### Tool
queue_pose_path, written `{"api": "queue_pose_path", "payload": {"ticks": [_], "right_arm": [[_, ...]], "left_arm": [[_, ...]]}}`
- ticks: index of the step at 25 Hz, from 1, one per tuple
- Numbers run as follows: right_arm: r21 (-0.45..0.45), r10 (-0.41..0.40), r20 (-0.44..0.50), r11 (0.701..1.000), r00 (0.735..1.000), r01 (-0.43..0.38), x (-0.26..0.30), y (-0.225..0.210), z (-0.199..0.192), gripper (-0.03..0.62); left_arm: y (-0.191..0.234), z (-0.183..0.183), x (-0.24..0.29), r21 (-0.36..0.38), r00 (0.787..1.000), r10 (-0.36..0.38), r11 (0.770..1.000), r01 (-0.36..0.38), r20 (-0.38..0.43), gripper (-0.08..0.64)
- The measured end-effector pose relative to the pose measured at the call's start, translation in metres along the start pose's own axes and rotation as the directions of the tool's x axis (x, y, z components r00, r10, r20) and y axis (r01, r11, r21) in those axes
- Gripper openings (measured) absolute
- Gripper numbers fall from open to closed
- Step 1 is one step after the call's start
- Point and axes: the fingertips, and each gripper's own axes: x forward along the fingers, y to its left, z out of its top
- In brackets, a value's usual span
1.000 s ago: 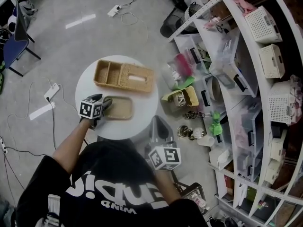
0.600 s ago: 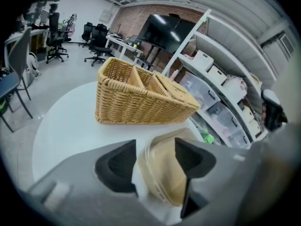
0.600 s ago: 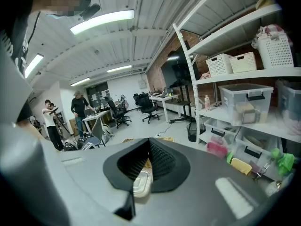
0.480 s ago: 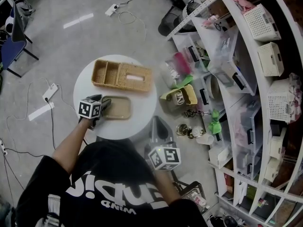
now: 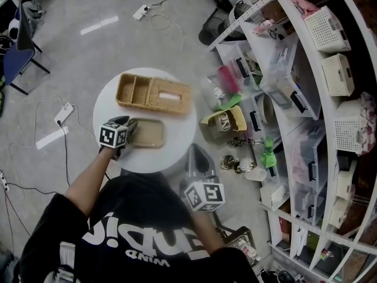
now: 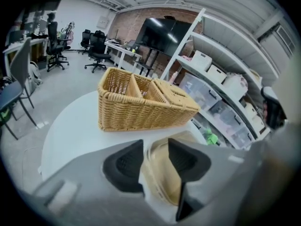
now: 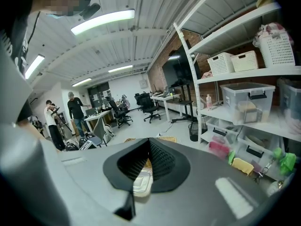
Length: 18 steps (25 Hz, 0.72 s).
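Right gripper (image 7: 149,145) jaws meet at the tips, nothing clamped; pale tray (image 7: 142,182) shows through the gap below, seemingly well beyond; white shelving (image 7: 221,74) right; two people (image 7: 75,109) far left.

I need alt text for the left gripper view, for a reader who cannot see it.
The left gripper grips the rim of a tan tray on a round white table. A divided wicker basket stands behind it.

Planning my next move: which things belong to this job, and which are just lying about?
In the job: tan tray, rim gripped by left tool; wicker basket; round table.
Lying about: yellow bag, white shelf baskets, floor cables, blue chair.
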Motion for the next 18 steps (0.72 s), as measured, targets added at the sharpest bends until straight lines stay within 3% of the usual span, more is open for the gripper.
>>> {"api": "queue_pose_path", "payload": {"ticks": [18], "right_arm": [[-0.006,0.041,0.000,0.999,0.999,-0.041,-0.006,0.013,-0.003,-0.002]], "left_arm": [[-0.014,0.015,-0.029,0.060,0.998,0.037,0.997,-0.040,0.059,0.100]]}}
